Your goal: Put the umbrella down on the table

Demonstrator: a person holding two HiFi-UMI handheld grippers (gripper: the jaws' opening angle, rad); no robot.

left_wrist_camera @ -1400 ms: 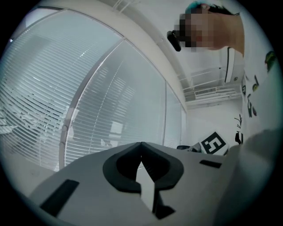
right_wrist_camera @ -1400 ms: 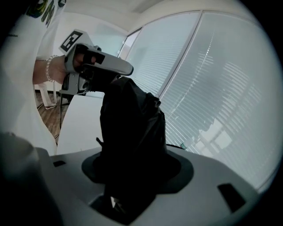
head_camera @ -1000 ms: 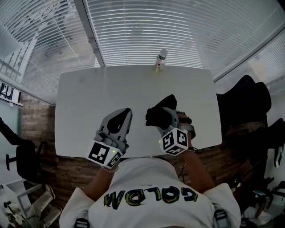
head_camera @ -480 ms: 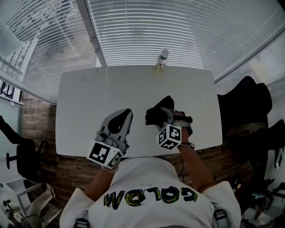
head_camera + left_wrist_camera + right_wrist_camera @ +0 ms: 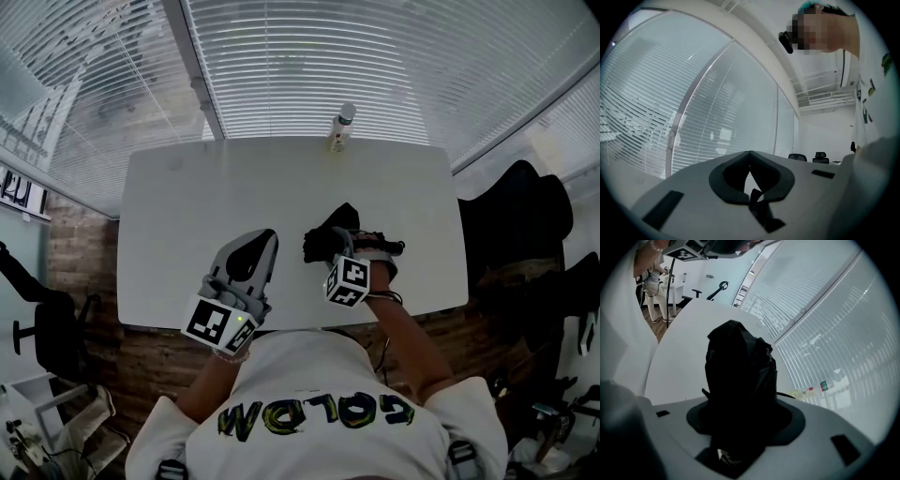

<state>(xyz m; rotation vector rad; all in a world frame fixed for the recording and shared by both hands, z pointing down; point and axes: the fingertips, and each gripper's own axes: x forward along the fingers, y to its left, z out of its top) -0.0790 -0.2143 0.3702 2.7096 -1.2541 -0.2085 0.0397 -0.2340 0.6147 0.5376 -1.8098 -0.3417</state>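
Observation:
My right gripper [image 5: 336,251] is shut on a black folded umbrella [image 5: 328,238] over the front right part of the white table [image 5: 187,216]. In the right gripper view the umbrella [image 5: 739,373] fills the space between the jaws and its crumpled fabric sticks out past my right gripper [image 5: 740,425], angled down toward the tabletop [image 5: 679,362]. Whether the umbrella touches the table I cannot tell. My left gripper [image 5: 265,238] hovers level over the table's front left, shut with nothing in it. Its tips [image 5: 750,153] meet in the left gripper view.
A small bottle [image 5: 339,127] stands at the table's far edge, also in the right gripper view as a bottle [image 5: 820,386] lying past the umbrella. Slatted blinds [image 5: 309,66] close off the far side. Dark office chairs [image 5: 520,216] stand to the right.
The right gripper has sunk toward the table with the umbrella in it, and its marker cube has shifted up and left in the head view. The left gripper has not moved.

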